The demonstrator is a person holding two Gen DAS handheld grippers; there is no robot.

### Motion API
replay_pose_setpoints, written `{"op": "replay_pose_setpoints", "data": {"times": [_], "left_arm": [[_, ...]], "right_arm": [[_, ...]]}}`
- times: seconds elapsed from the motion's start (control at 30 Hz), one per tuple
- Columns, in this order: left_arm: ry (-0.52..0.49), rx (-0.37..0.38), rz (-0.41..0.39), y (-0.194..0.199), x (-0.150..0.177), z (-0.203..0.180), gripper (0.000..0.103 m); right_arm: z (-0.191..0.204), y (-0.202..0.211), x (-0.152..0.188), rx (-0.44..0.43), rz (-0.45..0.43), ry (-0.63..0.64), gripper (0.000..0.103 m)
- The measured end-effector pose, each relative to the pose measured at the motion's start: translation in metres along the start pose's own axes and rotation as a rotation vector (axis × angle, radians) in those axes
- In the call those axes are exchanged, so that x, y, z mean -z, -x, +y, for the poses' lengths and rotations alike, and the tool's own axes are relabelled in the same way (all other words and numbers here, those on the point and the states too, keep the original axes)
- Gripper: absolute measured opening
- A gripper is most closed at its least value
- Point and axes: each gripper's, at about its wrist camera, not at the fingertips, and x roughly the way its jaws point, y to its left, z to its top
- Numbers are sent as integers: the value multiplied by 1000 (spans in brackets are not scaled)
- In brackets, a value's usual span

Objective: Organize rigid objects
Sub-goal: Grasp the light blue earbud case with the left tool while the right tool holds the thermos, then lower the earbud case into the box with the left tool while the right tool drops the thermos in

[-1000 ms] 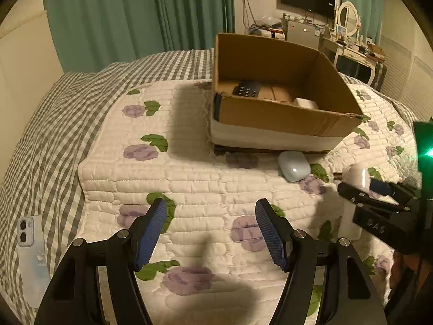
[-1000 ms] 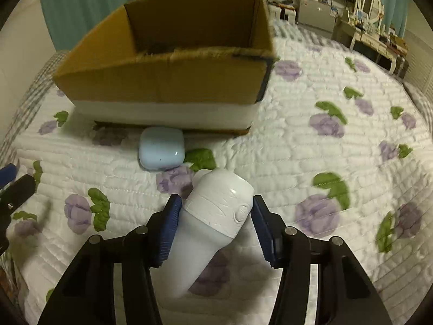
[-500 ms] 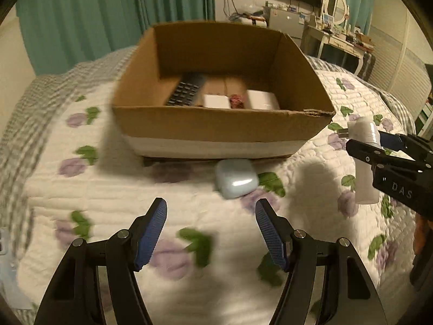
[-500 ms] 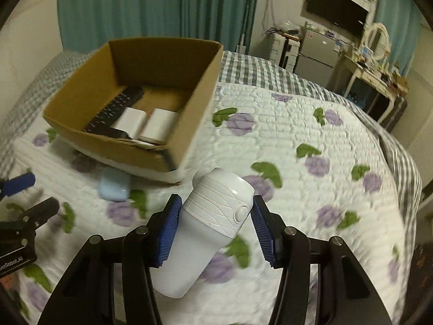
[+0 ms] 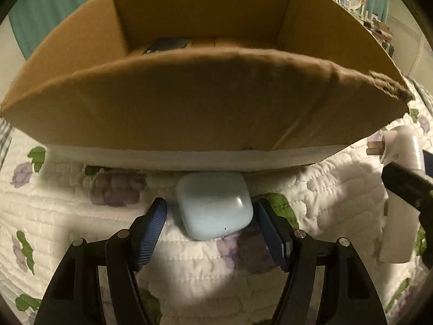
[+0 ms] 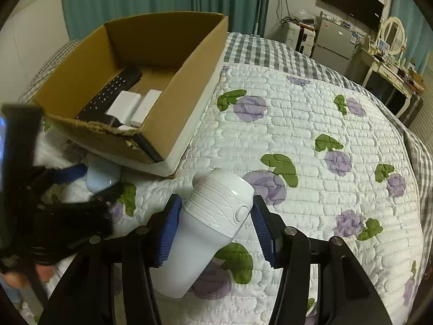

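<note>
The left wrist view is taken from low over the quilt (image 5: 67,216), facing the near wall of the cardboard box (image 5: 205,100), which is seen from very near and fills the upper frame. The right wrist view is taken from higher and further back, angled down across the bed towards the room behind, with the cardboard box (image 6: 194,62) seen at upper left. The box, the pale blue case (image 5: 215,205) (image 6: 101,177) beside it and the quilt are shared by both views.
</note>
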Motion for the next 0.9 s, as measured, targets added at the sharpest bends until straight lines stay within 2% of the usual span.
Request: {"op": "replay_pose_setpoints", "data": {"times": [0.1,0.17,0.4,0.6,0.8,0.9], "left_arm": [[17,22,-8,1,0,3,67],[24,28,-9,4,2,5,53],[5,73,-23,30,13,8,53],[12,124,-64,84,31,17,53],[7,133,-164,153,20,20,53],[5,135,-219,169,0,26,53]], "right_arm": [[-2,1,0,-6,0,-16,53],[-1,3,0,-10,-3,-17,53],[-1,14,3,-13,-21,-30,53],[4,39,2,-10,-60,-26,53],[18,86,-17,0,-139,16,53],[27,110,-29,9,-182,48,53]]}}
